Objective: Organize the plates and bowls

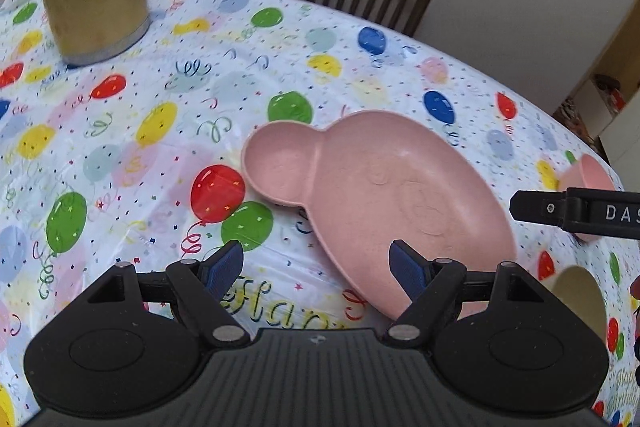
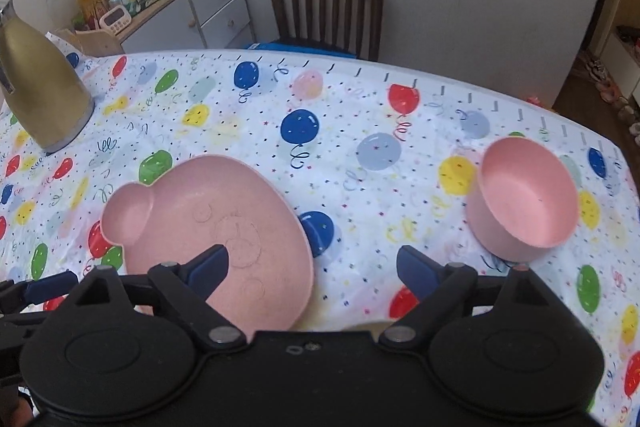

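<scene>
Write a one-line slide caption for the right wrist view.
Open right claw above a balloon tablecloth, between a pink divided plate and a pink bowl.

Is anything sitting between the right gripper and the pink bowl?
Nothing visible. The right gripper is open and empty, and only bare tablecloth lies between it and the bowl. The plate lies off to the other side, and the kettle stands far back.

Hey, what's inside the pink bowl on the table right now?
Nothing visible: the pink bowl looks empty apart from a tiny dark speck. Its near inner wall is hidden by the rim.
</scene>
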Tool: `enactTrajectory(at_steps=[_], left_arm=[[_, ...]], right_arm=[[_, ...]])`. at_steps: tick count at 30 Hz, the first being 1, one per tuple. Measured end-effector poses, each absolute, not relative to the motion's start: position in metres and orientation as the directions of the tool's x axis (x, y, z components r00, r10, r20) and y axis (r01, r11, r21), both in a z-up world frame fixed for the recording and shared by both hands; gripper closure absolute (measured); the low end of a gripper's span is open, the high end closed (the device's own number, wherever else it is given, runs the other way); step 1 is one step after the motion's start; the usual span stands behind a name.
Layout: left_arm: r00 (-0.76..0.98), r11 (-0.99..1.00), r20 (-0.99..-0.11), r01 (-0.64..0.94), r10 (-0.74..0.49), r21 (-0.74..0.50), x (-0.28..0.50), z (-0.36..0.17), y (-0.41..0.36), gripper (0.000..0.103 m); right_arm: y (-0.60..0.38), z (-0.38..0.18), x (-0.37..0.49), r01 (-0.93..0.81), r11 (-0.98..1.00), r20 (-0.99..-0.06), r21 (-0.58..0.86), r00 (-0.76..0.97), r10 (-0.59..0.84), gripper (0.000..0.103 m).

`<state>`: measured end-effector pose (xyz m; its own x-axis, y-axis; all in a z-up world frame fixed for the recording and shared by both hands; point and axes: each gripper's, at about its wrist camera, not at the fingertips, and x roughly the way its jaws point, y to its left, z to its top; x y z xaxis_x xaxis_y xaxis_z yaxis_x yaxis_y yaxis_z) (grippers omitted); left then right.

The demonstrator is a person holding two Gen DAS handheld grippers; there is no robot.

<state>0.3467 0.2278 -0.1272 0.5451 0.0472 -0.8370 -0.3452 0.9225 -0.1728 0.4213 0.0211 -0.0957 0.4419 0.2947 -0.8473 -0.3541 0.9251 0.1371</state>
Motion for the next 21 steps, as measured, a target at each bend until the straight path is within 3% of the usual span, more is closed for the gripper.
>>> enactTrajectory(at_steps=[4, 6, 10, 12, 14, 21], left_arm=[[0.526, 0.914, -0.85, -0.357, 0.028, -0.191, 0.355, -0.137, 0.231, 0.028], [0.517, 0.908, -0.856, -0.361, 0.004, -0.213, 0.358, -0.142, 0.231, 0.036], [0.511, 0.893, -0.858, -0.361, -0.052, -0.269, 0.363, -0.149, 0.231, 0.047], [0.508, 0.89, -0.859, -0.362, -0.06, -0.277, 0.366, -0.151, 0.23, 0.052], [0.507, 0.885, -0.859, -0.364, -0.074, -0.291, 0.368, -0.152, 0.231, 0.062], [0.499, 0.877, -0.862, -0.372, -0.087, -0.304, 0.373, -0.157, 0.233, 0.08]], right_arm=[[0.032, -0.109, 0.439, -0.377, 0.916, -0.867, 0.135, 0.402, 0.294, 0.017], [0.036, -0.117, 0.447, -0.382, 0.913, -0.878, 0.145, 0.376, 0.297, 0.029], [0.043, -0.129, 0.455, -0.404, 0.901, -0.888, 0.162, 0.339, 0.311, 0.039], [0.045, -0.134, 0.458, -0.411, 0.895, -0.892, 0.175, 0.319, 0.321, 0.056], [0.046, -0.137, 0.46, -0.41, 0.893, -0.892, 0.184, 0.312, 0.327, 0.061], [0.045, -0.144, 0.465, -0.415, 0.891, -0.892, 0.185, 0.309, 0.329, 0.081]])
